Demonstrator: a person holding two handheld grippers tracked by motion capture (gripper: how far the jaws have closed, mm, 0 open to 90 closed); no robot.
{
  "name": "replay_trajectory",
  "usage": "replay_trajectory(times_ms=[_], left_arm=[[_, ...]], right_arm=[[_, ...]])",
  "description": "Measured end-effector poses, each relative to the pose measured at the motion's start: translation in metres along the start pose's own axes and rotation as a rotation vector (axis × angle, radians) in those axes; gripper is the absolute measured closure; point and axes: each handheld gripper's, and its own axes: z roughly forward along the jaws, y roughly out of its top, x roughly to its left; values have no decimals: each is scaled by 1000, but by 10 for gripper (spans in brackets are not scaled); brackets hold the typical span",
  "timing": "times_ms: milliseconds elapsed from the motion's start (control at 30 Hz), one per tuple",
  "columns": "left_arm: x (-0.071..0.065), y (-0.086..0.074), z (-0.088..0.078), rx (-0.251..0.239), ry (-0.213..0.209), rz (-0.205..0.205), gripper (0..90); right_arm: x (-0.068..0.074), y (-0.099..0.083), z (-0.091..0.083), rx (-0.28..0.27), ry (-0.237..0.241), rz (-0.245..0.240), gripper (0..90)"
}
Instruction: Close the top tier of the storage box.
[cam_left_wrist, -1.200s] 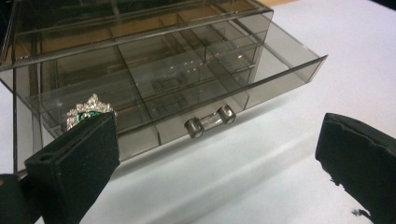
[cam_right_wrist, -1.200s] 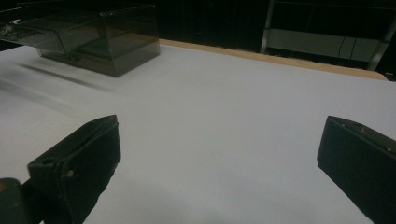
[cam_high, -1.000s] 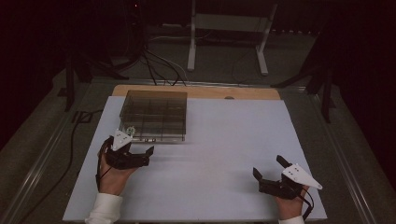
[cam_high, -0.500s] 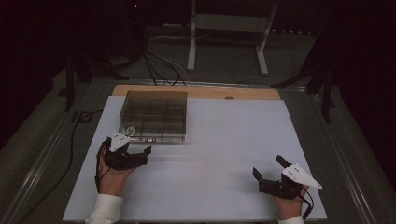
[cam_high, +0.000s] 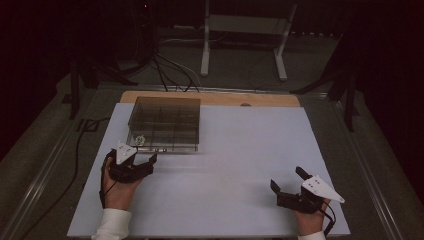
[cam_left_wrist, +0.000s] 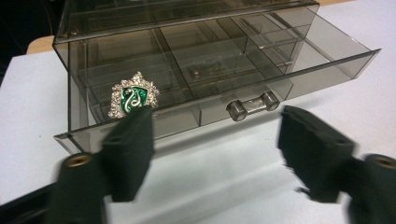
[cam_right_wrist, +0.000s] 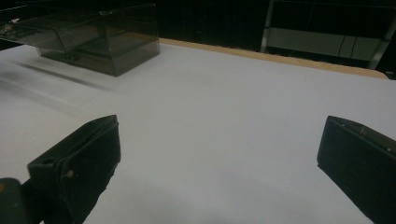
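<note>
Brooch (cam_left_wrist: 133, 97) is sitting in the drawer (cam_left_wrist: 219, 93), just beyond the left gripper's (cam_left_wrist: 212, 140) gaping jaws; right gripper (cam_right_wrist: 219, 163) is gaping too.

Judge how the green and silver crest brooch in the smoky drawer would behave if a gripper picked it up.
The brooch looks like rigid metal with a jagged stone-set rim, so it probably stays stiff. Being small and flat, it is likely light and unlikely to roll. Its glossy green face could slip between the left gripper jaws, which stand open just before the drawer.
</note>
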Motion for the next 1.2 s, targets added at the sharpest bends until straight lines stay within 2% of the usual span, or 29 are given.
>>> replay_trajectory(times_ms=[33,133,200,333,500,600,733,1000,1200], left_arm=[[0,0,0,0,4,5,418],[1,1,-1,-6,2,1,485],[2,1,-1,-8,-15,-9,524],[4,-1,0,-3,-11,-23,563],[4,-4,2,18,-37,-21,760],[4,-5,5,32,-26,-18,807],[5,-5,6,33,-20,-35,894],[4,-6,12,47,-3,-33,900],[4,-6,14,42,-6,-39,900]], right_arm=[[0,0,0,-1,-1,0,0],[0,0,0,1,-1,2,0],[0,0,0,-1,-1,-1,0],[-1,0,0,-1,-2,-1,0],[-1,0,0,-1,-2,-1,0],[0,0,0,0,-3,-1,0],[-1,0,0,1,-3,-1,0],[-1,0,0,2,-3,0,0],[0,0,0,3,-4,0,0]])
